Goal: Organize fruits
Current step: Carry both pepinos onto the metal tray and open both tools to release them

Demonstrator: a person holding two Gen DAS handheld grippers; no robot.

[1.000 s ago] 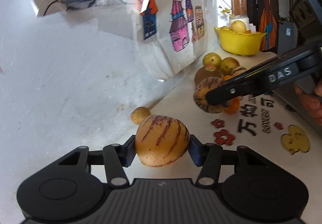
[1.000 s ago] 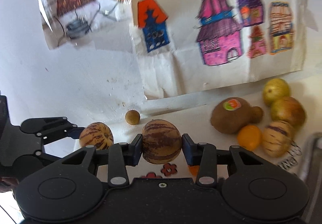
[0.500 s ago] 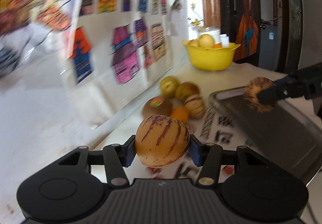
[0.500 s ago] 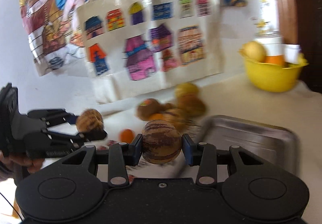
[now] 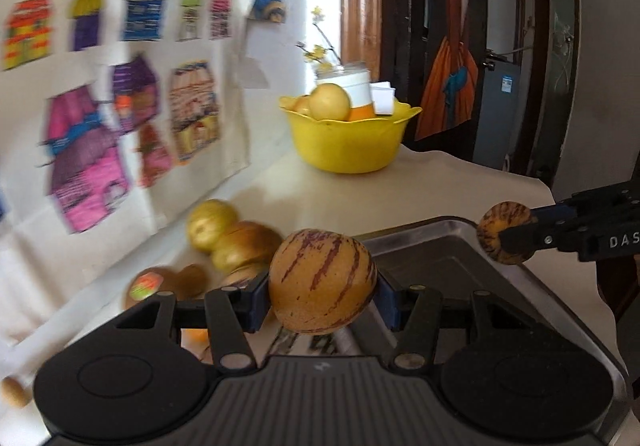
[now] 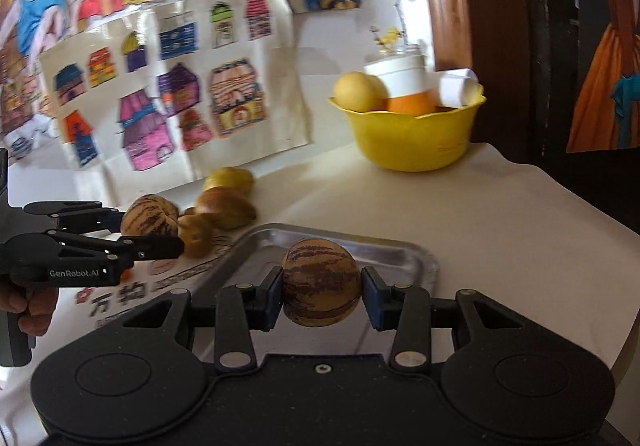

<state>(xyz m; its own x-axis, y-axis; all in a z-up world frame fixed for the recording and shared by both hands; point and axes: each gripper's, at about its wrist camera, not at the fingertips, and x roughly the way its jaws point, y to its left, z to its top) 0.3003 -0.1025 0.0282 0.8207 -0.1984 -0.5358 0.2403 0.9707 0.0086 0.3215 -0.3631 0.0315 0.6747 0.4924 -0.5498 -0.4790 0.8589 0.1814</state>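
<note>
My left gripper [image 5: 322, 296] is shut on a yellow pepino melon with purple stripes [image 5: 322, 280], held above the near left corner of a metal tray [image 5: 432, 258]. My right gripper [image 6: 319, 292] is shut on a darker striped pepino melon [image 6: 319, 282], held over the tray [image 6: 400, 254]. Each gripper shows in the other view: the right one [image 5: 506, 240] with its melon [image 5: 500, 230] over the tray's right side, the left one [image 6: 150, 224] with its melon [image 6: 150, 217] left of the tray. A pile of loose fruits [image 5: 228, 234] lies left of the tray by the wall.
A yellow bowl [image 5: 348, 137] with fruits stands at the table's back; it also shows in the right wrist view [image 6: 412, 137]. Children's drawings [image 6: 180, 105] hang on the wall at left. The table's right edge [image 6: 580, 205] curves past the tray. A small brown fruit [image 5: 14, 392] lies far left.
Both grippers have swung right, from the fruit pile by the wall to over the metal tray, each still holding its striped melon. The yellow bowl has come closer.
</note>
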